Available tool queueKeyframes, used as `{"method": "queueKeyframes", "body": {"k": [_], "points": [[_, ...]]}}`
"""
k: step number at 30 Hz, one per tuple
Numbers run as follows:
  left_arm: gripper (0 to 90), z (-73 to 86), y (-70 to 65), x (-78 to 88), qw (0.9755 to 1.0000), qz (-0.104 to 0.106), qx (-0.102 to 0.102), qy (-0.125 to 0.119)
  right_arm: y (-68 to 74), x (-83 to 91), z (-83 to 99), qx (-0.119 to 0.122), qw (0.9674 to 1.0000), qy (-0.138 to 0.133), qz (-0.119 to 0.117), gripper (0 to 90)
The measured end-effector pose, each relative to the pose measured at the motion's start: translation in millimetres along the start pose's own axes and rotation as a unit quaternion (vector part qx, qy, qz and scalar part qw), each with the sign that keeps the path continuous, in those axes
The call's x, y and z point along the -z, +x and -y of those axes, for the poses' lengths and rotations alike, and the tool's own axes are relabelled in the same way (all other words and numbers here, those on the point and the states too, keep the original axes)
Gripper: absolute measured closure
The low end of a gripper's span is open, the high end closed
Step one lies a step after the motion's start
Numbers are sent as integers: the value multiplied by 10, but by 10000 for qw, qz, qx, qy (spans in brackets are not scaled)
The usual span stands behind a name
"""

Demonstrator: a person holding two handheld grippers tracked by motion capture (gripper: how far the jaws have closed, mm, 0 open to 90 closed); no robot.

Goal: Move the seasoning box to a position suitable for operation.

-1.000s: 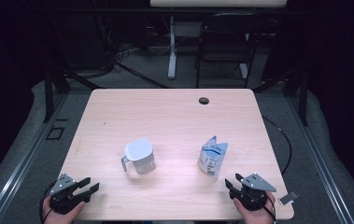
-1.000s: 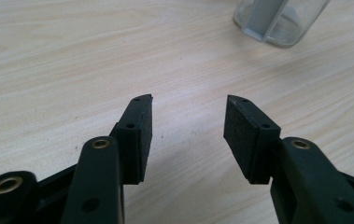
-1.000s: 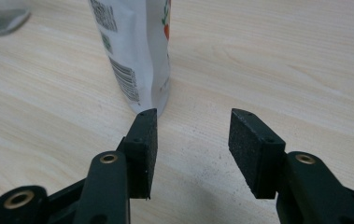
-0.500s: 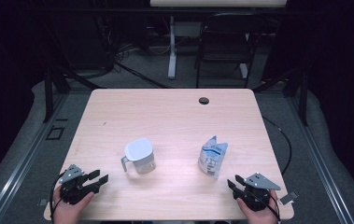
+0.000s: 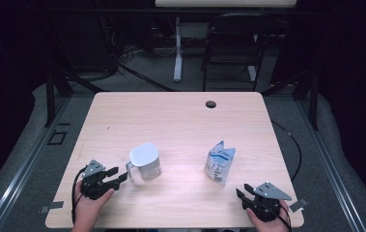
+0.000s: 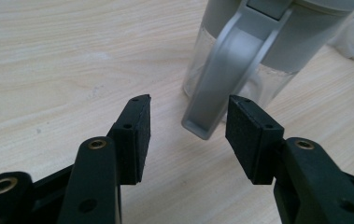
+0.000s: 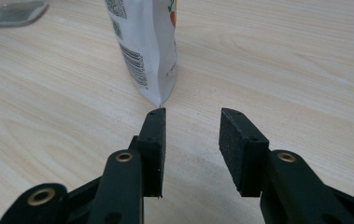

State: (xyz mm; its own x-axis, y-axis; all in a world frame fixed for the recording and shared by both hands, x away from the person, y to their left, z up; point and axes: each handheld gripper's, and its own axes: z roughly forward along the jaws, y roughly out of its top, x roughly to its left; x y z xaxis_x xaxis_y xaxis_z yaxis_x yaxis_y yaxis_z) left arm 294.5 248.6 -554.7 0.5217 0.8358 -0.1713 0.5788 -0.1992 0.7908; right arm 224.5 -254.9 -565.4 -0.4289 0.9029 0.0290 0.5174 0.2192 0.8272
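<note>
So the clear glass jug with the grey plastic lid and handle (image 5: pixel 145 161) is sitting upright on the light wood table (image 5: pixel 171 121), a bit left of the middle and toward the person's edge. Taking the jug as the landmark for everything else.

Its handle (image 6: pixel 223 79) is sticking out toward the near-left corner, and in the left gripper view it's hanging right in front of the gap btw the two black jaws. The left gripper (image 5: pixel 119 175) is sitting just beside the jug on that handle side, jaws spread wide w/ nothing clamped. The pads (image 6: pixel 139 135) aren't touching the handle, though the handle's lower end is reaching nearly level with the tips. The left hand (image 5: pixel 90 203) is coming in from the table edge below the jug.

Off to the jug's right, w/ bare table in btw, the white stand-up pouch with blue print (image 5: pixel 220 162) is standing upright; right gripper view is showing a barcode on it (image 7: pixel 144 51).

Further out, right of the jug and closer to the person's edge than the pouch, the right gripper (image 5: pixel 242 195) is pointing at the pouch, jaws parted but having just been closing, nothing btw them.

Way past the jug on the far side, a small dark round hole (image 5: pixel 211 104) is sitting in the tabletop.
</note>
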Motion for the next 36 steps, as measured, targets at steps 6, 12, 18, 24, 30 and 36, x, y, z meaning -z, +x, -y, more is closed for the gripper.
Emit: {"method": "queueKeyframes", "body": {"k": [6, 12, 18, 24, 30, 36], "points": [[510, -25, -31, 29, 10000, -9, -60, -6, 8, 54, 16, 26, 10000, -83, -25, 607], [495, -49, -129, 48, 9995, -1, -310, 15, -10, 67, 43, -70, 9999, -87, -36, 587], [525, -134, -172, -64, 9996, -187, -204, 97, -17, 74, 51, -82, 9999, -102, -36, 581], [557, -187, -245, -148, 9988, -416, -213, 129, -33, 64, 73, -127, 9999, -81, -43, 578], [600, -226, -231, -199, 9982, -553, -202, 138, -32, 56, 75, -105, 9999, -83, -77, 570], [649, -272, -176, -236, 9979, -578, -240, 186, -28, 46, 77, -94, 9999, -67, -114, 564]]}}
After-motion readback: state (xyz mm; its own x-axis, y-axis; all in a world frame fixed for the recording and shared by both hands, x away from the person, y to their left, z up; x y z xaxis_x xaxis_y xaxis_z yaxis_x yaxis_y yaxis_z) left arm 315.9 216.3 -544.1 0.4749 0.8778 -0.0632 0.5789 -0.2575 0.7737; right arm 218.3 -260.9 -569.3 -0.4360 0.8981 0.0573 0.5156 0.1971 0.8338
